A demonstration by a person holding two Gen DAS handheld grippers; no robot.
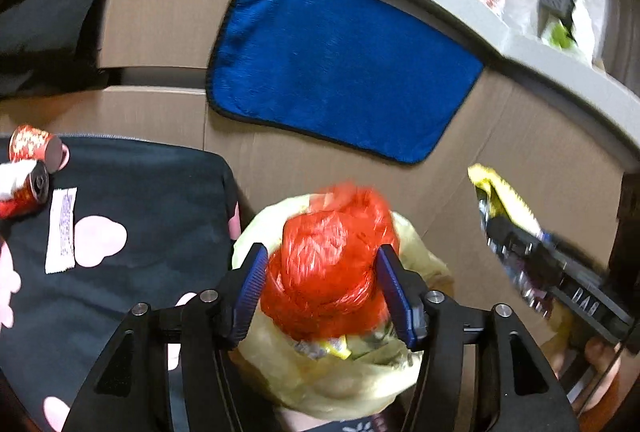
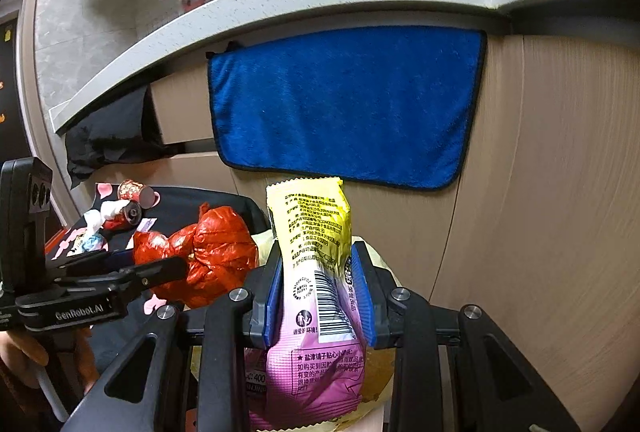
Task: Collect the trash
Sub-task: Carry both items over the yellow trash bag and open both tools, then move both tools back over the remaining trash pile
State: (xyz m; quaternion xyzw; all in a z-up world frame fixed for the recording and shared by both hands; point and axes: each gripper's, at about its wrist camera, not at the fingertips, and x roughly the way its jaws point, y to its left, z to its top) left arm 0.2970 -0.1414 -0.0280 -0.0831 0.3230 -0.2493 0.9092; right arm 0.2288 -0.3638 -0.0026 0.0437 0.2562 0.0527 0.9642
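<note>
Hanging from the grey tabletop's (image 2: 280,4) front edge, a blue towel (image 2: 344,104) covers the cabinet; two red cans (image 1: 28,168) lie on a black cloth's (image 1: 152,216) far corner; the left tool (image 1: 324,284) stands apart around a red bag (image 1: 328,264) over a yellowish bag (image 1: 340,380); the right tool (image 2: 318,296) is clamped on a yellow-and-pink snack packet (image 2: 316,264).

Red bag (image 1: 328,264) and snack packet (image 2: 316,272) crowd the bin mouth.
</note>
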